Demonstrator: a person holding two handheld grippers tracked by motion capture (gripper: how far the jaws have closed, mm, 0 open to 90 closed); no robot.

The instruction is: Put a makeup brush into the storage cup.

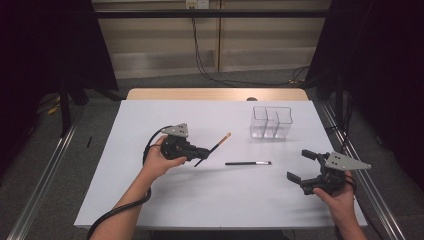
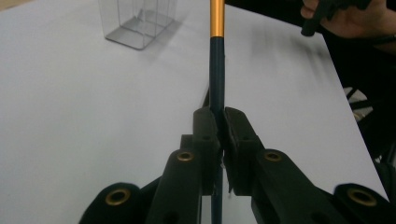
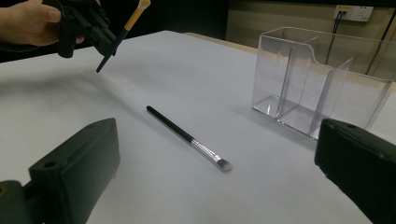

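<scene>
My left gripper is shut on the dark handle of a makeup brush with a gold ferrule. It holds the brush tilted above the white table, left of centre. A second black brush with a silver ferrule lies flat near the table's middle. My right gripper hovers open at the right front, nothing between its jaws, pointing toward that flat brush. A clear plastic organizer with several compartments stands at the back right.
The right gripper view has the left hand's gripper holding the gold brush at upper left. The organizer also appears far off in the left gripper view. Metal rails run along both sides of the table; cables lie on the floor behind.
</scene>
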